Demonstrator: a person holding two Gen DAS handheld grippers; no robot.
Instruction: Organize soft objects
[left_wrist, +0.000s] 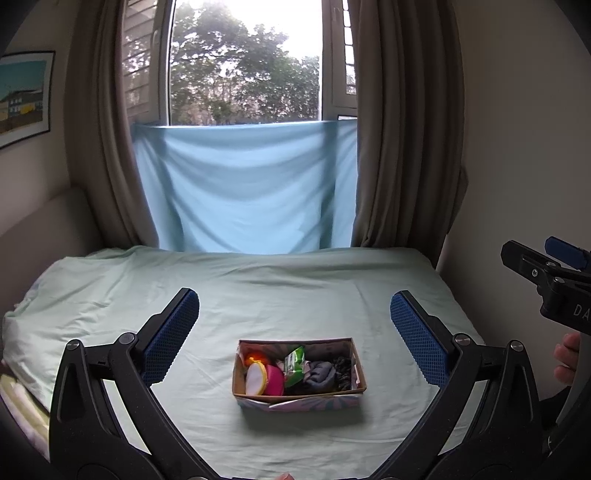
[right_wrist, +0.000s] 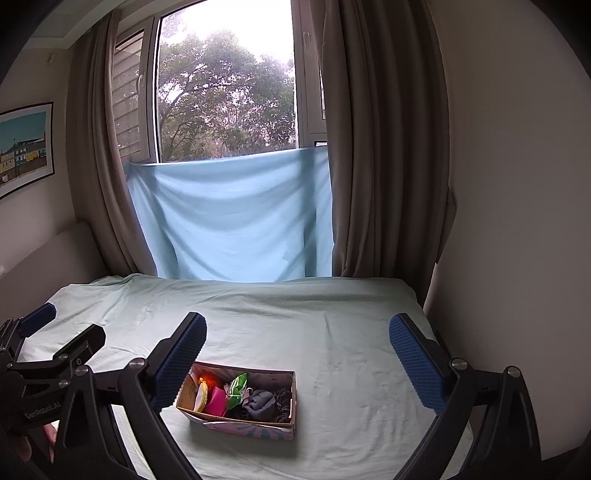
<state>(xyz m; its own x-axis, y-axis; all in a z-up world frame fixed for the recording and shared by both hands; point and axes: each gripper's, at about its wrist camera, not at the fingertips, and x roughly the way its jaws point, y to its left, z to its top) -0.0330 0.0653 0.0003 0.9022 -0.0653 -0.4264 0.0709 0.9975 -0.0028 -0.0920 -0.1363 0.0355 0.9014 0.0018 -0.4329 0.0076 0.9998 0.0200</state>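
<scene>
A small patterned cardboard box (left_wrist: 295, 402) sits on the pale green bed sheet (left_wrist: 258, 295). It holds a pink and white round pouch (left_wrist: 264, 378), an orange item, a green packet (left_wrist: 295, 363) and dark grey rolled fabric (left_wrist: 321, 374). The box also shows in the right wrist view (right_wrist: 251, 428). My left gripper (left_wrist: 294, 306) is open and empty, above and short of the box. My right gripper (right_wrist: 297, 332) is open and empty, to the right of the box. Each gripper shows at the edge of the other's view.
A light blue cloth (left_wrist: 243, 192) hangs below the window (left_wrist: 243, 62) between brown curtains (left_wrist: 399, 122). A wall (left_wrist: 524, 129) stands close on the right. A framed picture (left_wrist: 22, 96) hangs on the left wall.
</scene>
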